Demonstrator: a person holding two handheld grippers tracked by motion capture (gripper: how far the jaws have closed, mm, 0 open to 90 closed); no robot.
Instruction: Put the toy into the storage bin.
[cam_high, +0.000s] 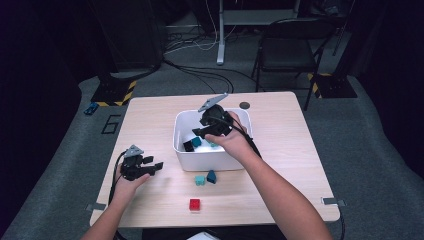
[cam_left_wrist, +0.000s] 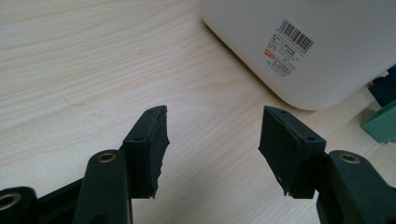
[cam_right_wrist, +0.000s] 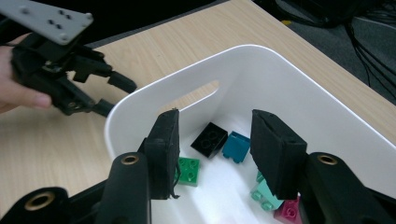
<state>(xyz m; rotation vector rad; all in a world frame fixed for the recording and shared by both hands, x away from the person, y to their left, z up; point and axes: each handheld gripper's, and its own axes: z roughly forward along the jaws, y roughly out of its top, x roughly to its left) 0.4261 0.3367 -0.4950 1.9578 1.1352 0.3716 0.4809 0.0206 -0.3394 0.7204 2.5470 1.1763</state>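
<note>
A white bin (cam_high: 210, 160) stands mid-table. My right gripper (cam_high: 199, 134) hangs over its inside, tilted down; its jaws (cam_right_wrist: 215, 144) are open with nothing between them. Below lie a black brick (cam_right_wrist: 210, 139), a blue brick (cam_right_wrist: 236, 147), a green brick (cam_right_wrist: 189, 170), a light teal brick (cam_right_wrist: 264, 193) and a magenta brick (cam_right_wrist: 289, 210). My left gripper (cam_high: 156, 168) rests low over the table left of the bin, open and holding nothing (cam_left_wrist: 212, 140). It also appears beyond the bin's rim (cam_right_wrist: 119, 97).
On the table in front of the bin lie a light teal brick (cam_high: 200, 180), a dark blue brick (cam_high: 211, 176) and, nearer the front edge, a red brick (cam_high: 194, 204). The bin wall (cam_left_wrist: 317, 46) carries a barcode label. A chair (cam_high: 292, 45) stands beyond the table.
</note>
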